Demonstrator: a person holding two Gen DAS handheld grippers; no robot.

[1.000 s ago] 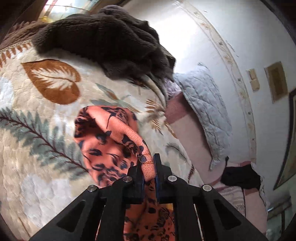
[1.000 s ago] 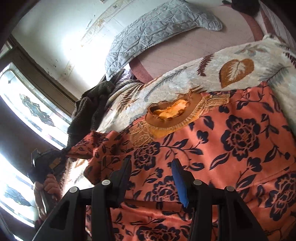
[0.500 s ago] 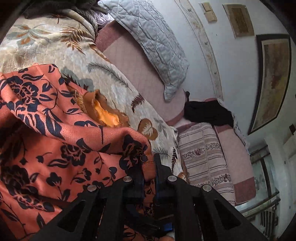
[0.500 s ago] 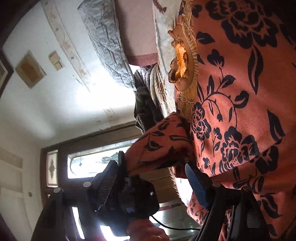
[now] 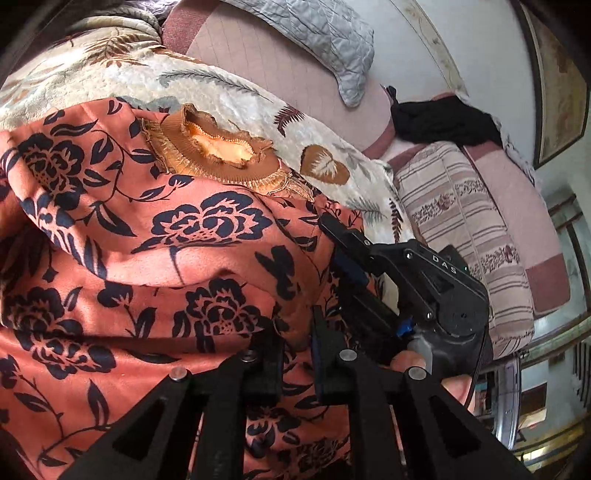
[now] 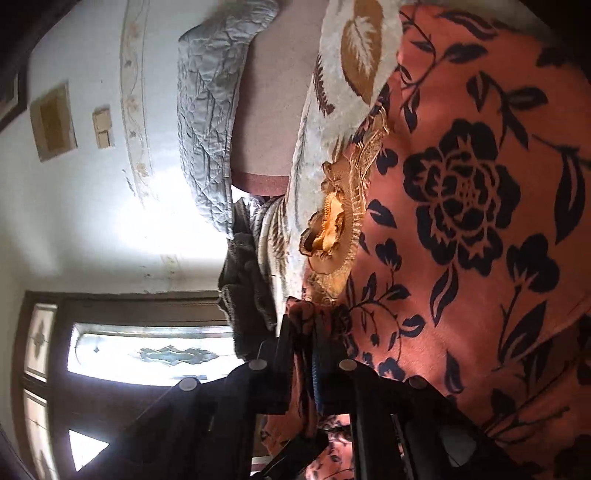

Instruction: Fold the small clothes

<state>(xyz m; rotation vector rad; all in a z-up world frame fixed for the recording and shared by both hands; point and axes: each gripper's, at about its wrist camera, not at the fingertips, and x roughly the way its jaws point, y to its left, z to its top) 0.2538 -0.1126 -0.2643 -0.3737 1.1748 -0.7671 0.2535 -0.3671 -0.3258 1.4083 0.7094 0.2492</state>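
Observation:
An orange garment (image 5: 207, 229) with a dark floral print lies on the bed, its brown ruffled collar (image 5: 218, 155) facing up. A fold of it is draped over the body. My left gripper (image 5: 297, 350) holds a bunched edge of this fold; its jaws are opening, with the cloth between the pads and touching them. Just right of it, my right gripper (image 5: 334, 243) is held by a hand (image 5: 410, 362). In the right wrist view the right gripper (image 6: 303, 332) is shut on a narrow fold of the garment (image 6: 461, 184) beside the collar (image 6: 332, 229).
A cream leaf-print blanket (image 5: 229, 96) covers the bed. A grey quilted pillow (image 5: 325, 33) leans on the wall. Right of the garment lie a striped cushion (image 5: 461, 229) and a black cloth (image 5: 443, 122). A brown fuzzy garment (image 6: 243, 288) is heaped near the window (image 6: 147, 354).
My left gripper carried the garment's edge across over the body. The right gripper rolled, took that fold between wide jaws, then closed on it. The left jaws stand slightly wider.

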